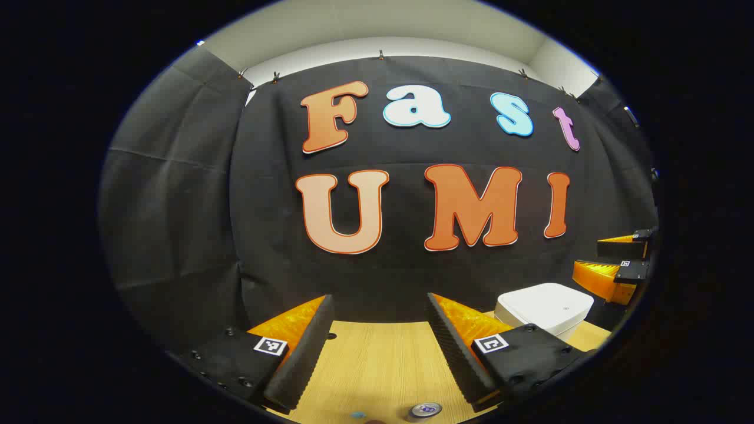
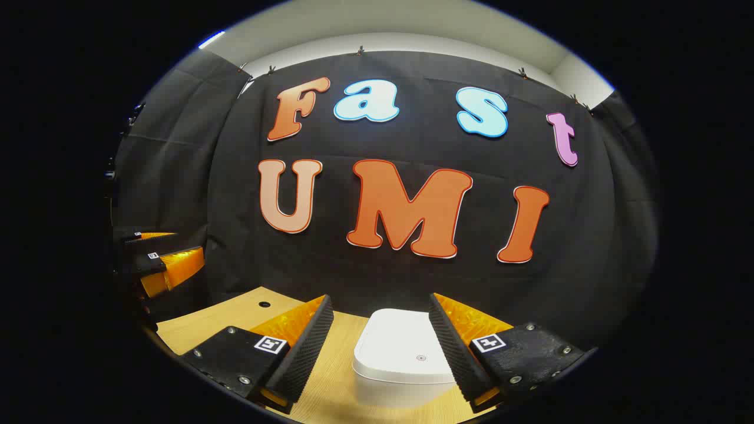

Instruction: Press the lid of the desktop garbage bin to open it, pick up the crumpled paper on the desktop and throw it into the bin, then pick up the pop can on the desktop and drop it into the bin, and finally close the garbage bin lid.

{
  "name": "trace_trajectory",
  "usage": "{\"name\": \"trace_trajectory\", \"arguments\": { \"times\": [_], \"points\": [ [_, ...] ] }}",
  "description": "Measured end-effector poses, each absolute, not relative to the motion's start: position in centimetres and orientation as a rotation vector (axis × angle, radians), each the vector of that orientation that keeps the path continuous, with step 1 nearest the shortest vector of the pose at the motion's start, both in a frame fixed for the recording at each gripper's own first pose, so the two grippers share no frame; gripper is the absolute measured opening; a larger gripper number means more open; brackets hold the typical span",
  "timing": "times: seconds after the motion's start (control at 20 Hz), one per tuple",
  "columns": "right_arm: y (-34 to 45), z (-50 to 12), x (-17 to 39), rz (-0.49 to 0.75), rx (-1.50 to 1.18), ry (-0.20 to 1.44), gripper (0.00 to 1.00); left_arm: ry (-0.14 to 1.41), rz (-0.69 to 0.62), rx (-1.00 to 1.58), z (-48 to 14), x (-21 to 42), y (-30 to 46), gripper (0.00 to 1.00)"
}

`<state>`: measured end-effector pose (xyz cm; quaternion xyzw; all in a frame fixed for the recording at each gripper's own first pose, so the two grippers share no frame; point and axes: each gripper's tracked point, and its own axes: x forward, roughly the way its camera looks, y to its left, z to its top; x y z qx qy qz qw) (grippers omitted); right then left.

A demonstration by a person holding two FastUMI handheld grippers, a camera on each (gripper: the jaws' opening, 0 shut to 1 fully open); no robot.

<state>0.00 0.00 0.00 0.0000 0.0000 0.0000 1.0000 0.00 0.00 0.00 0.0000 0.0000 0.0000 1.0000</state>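
The right claw [image 2: 382, 347] is being held wide open and empty above the table [image 2: 206, 324], its ribbed fingers framing the garbage bin [image 2: 403, 359], presumably so that the closed lid can be pressed first. The left claw [image 1: 377, 347] is likewise being kept wide open and empty over the wood-grain table [image 1: 377, 359], with the pop can [image 1: 425, 410] lying just below it. The bin [image 1: 545, 306] is being shown as a smooth, white, rounded-rectangular body; the crumpled paper cannot be located.
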Motion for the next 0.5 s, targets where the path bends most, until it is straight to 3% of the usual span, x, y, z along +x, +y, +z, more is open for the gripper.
{"name": "trace_trajectory", "arguments": {
  "times": [0.1, 0.15, 0.2, 0.5],
  "points": [
    [-0.1, 0.0, -0.1, 0.002, -0.004, 0.002, 0.98, -0.006, 0.006, 0.017, 0.1, -0.3, 0.1, 1.0],
    [-0.1, 0.0, -0.1, 0.002, -0.005, 0.002, 0.98, -0.008, 0.004, 0.023, 0.1, -0.2, -0.1, 0.95],
    [-0.2, 0.0, 0.0, 0.002, -0.004, 0.004, 0.98, -0.009, 0.001, 0.028, 0.1, -0.3, -0.2, 1.0],
    [-1.3, -0.2, 0.5, -0.005, -0.008, 0.012, 0.98, -0.001, 0.012, 0.04, -0.1, -0.7, -0.3, 0.99]
  ]
}}
